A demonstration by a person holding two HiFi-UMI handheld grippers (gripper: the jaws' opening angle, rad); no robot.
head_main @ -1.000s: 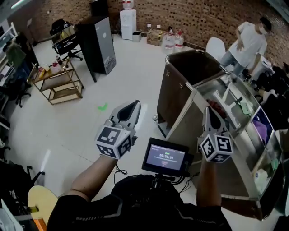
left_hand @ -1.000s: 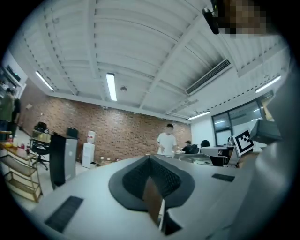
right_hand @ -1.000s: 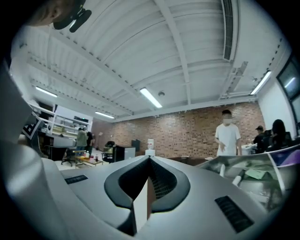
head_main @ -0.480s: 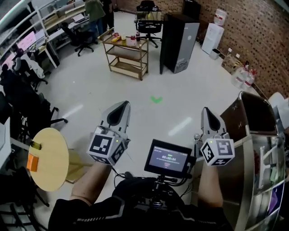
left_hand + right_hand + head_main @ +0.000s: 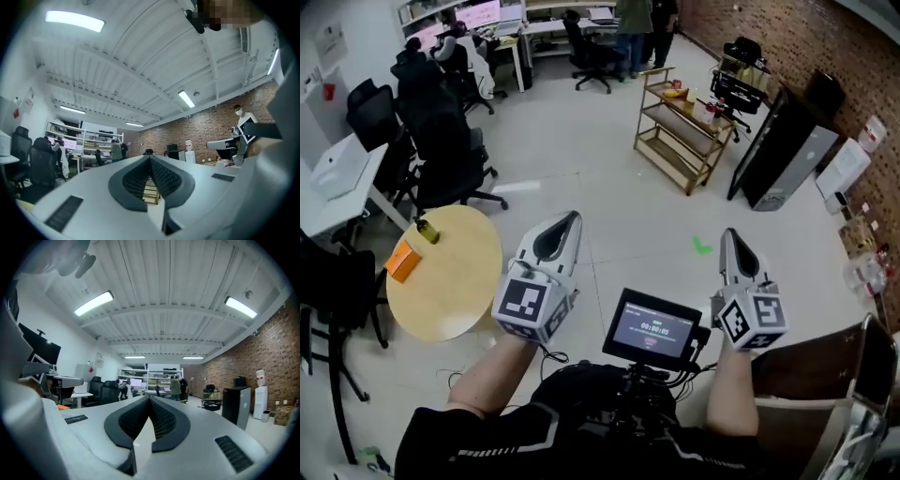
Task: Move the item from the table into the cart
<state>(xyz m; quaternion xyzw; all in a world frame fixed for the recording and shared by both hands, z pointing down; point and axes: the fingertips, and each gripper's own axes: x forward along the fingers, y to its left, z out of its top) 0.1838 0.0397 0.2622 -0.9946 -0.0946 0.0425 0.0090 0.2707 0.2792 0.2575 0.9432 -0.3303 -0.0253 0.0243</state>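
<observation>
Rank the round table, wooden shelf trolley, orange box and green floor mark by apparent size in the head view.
1. round table, helped by being nearer the camera
2. wooden shelf trolley
3. orange box
4. green floor mark

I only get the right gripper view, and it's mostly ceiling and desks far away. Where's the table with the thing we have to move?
Observer: The head view shows a round wooden table on the floor, off to the left of the left gripper.
Operator: What's on it?
Observer: An orange box and what looks like a small yellow bottle, both near the table's far left edge.
Operator: And where's the cart?
Observer: A brown cart sits at the head view's lower right, on the far side of the right gripper from the table.
</observation>
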